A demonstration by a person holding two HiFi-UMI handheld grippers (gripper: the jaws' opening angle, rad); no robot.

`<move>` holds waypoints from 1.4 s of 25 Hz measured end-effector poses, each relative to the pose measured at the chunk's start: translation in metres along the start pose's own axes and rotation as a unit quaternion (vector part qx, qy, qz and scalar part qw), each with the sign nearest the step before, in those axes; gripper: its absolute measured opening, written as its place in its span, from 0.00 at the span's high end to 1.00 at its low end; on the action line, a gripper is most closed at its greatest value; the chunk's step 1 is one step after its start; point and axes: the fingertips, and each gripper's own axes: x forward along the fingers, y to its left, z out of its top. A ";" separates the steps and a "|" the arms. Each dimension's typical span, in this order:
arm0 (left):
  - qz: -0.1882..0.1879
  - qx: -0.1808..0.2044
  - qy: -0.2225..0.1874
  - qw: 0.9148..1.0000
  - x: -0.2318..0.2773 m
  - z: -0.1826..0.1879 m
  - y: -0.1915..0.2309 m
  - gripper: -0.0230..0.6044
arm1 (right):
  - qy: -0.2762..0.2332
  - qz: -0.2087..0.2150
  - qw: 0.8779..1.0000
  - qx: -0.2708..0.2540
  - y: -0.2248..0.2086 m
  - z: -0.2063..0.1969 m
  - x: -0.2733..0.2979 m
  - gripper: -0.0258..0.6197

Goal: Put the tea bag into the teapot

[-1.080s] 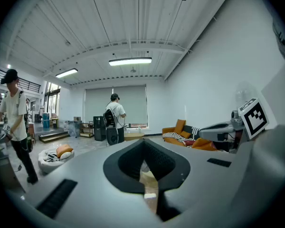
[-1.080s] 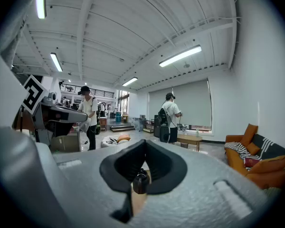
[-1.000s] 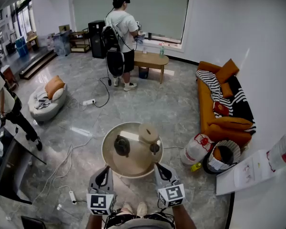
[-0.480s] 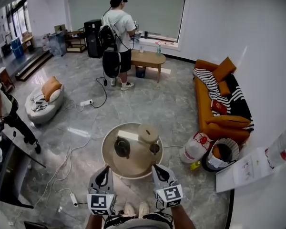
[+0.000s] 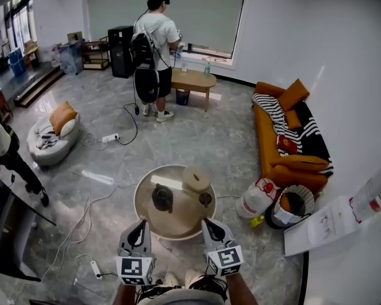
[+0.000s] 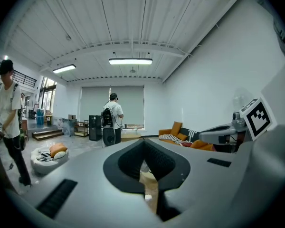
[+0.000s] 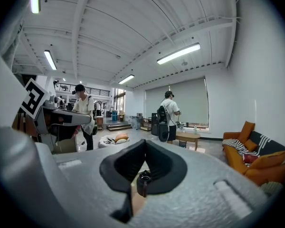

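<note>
Nothing really readable here, tbh. The only markings are the black-and-white square codes on the gripper cubes. The white printed sheet [image 5: 324,227] at the right of the head view is too small to read.

The left gripper [image 5: 140,223] and right gripper [image 5: 209,222] hang over the near edge of the round beige table [image 5: 175,224]. Both have their jaws closed together with nothing in them. The dark round teapot [image 5: 162,197] sits left of centre on the table, with a small dark cup [image 5: 206,199] to its right. A tan round lid-like disc [image 5: 197,178] sits at the far side. A flat white strip [image 5: 167,183] lies just behind the teapot — too small to tell if that's the tea bag.

The gripper views add a bit. Past its pads, the left gripper [image 6: 143,144] shows only a sliver of beige tabletop, while the right gripper [image 7: 145,142] frames the dark cup [image 7: 142,180]. Both also catch the ceiling strip lights [image 6: 130,61] and a person in a white T-shirt and dark cap [image 6: 7,108] — the head view clips that person at its left edge.
</note>
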 end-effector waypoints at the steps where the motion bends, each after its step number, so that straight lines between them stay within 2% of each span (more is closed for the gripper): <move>1: -0.001 -0.001 0.001 1.000 0.001 -0.001 0.002 0.94 | 0.001 0.000 1.000 0.000 0.001 0.000 0.002 0.96; 7: -0.005 0.002 -0.003 1.000 0.018 -0.003 0.008 0.94 | 0.008 -0.003 1.000 0.002 -0.011 0.000 0.023 0.96; 13: 0.025 -0.006 0.004 1.000 0.068 -0.005 0.013 0.94 | 0.007 0.019 1.000 0.000 -0.048 -0.005 0.070 0.96; 22: 0.087 -0.024 0.014 0.996 0.164 0.008 0.022 0.94 | 0.023 0.094 0.995 -0.003 -0.116 0.001 0.165 0.96; 35: 0.183 -0.050 0.034 0.981 0.249 -0.012 0.033 0.94 | 0.041 0.209 0.977 -0.010 -0.160 -0.017 0.267 0.96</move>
